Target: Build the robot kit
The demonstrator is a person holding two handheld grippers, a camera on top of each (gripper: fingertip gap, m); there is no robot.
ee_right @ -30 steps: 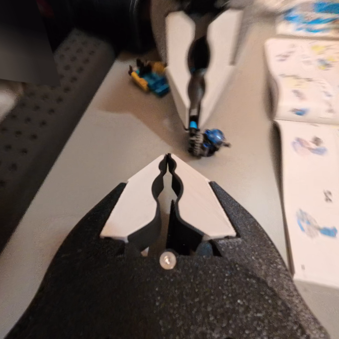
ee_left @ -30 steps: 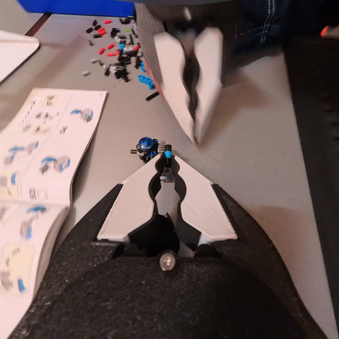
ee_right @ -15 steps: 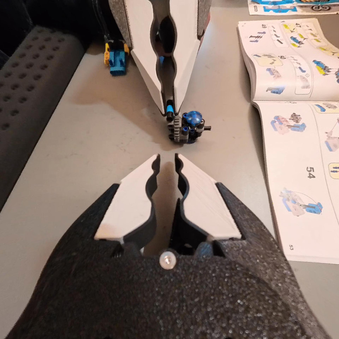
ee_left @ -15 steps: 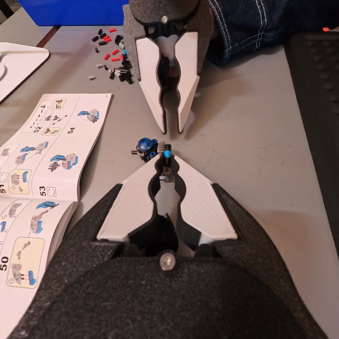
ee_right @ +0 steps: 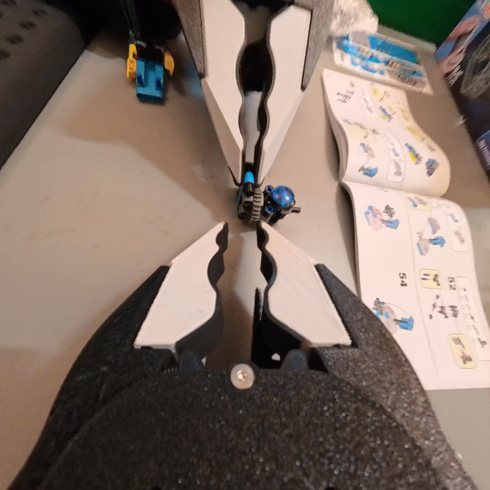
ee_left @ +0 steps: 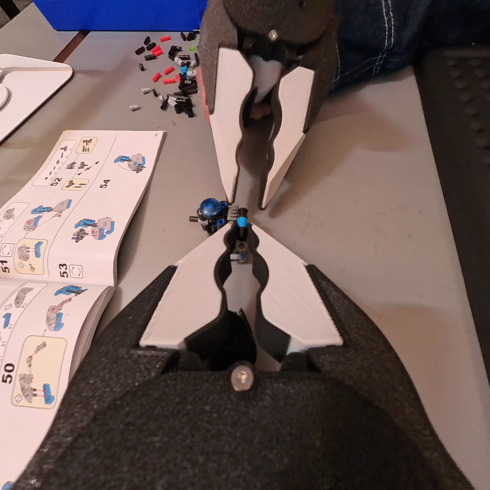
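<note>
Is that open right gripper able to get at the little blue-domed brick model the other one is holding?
Probably yes. The right gripper is open, its tips just short of the small brick assembly, with bare table between. The left gripper is shut on the model's far end, leaving the gear side exposed.

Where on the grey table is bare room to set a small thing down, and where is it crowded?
Free: the grey table between the two grippers' line and the black dimpled mat. Crowded: the open instruction booklet, the loose small parts beyond it, and the middle, where the left gripper holds the small brick assembly facing the open right gripper.
</note>
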